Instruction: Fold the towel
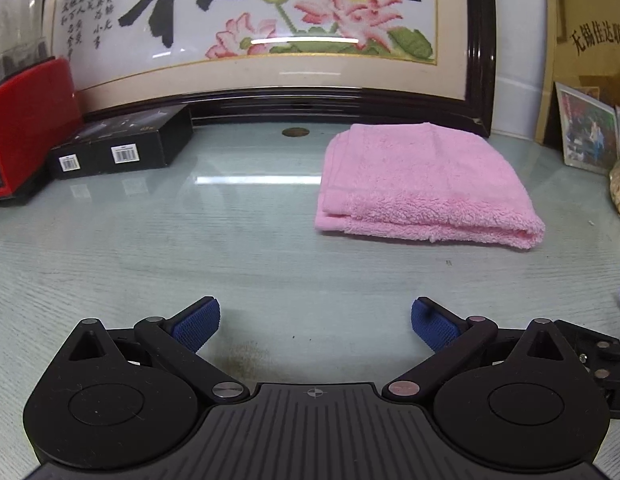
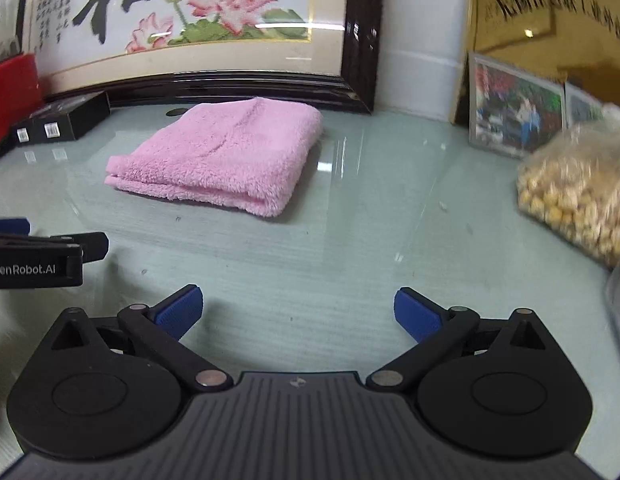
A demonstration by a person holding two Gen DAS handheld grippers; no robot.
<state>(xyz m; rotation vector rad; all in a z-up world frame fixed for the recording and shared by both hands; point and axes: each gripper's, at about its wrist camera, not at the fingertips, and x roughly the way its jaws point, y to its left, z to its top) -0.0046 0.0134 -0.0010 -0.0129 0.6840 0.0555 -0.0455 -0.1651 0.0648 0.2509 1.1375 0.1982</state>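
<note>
A pink towel point(image 1: 421, 184) lies folded in layers on the glass table, ahead and to the right in the left wrist view. In the right wrist view the pink towel point(image 2: 222, 156) lies ahead and to the left. My left gripper point(image 1: 314, 320) is open and empty, well short of the towel. My right gripper point(image 2: 298, 310) is open and empty, also short of the towel. The left gripper's side point(image 2: 34, 256) shows at the left edge of the right wrist view.
A large framed lotus embroidery point(image 1: 270, 28) leans at the back. Black boxes point(image 1: 122, 144) and a red box point(image 1: 26, 120) stand back left. A bag of yellow kernels point(image 2: 577, 200) and framed photos point(image 2: 513, 108) stand at the right.
</note>
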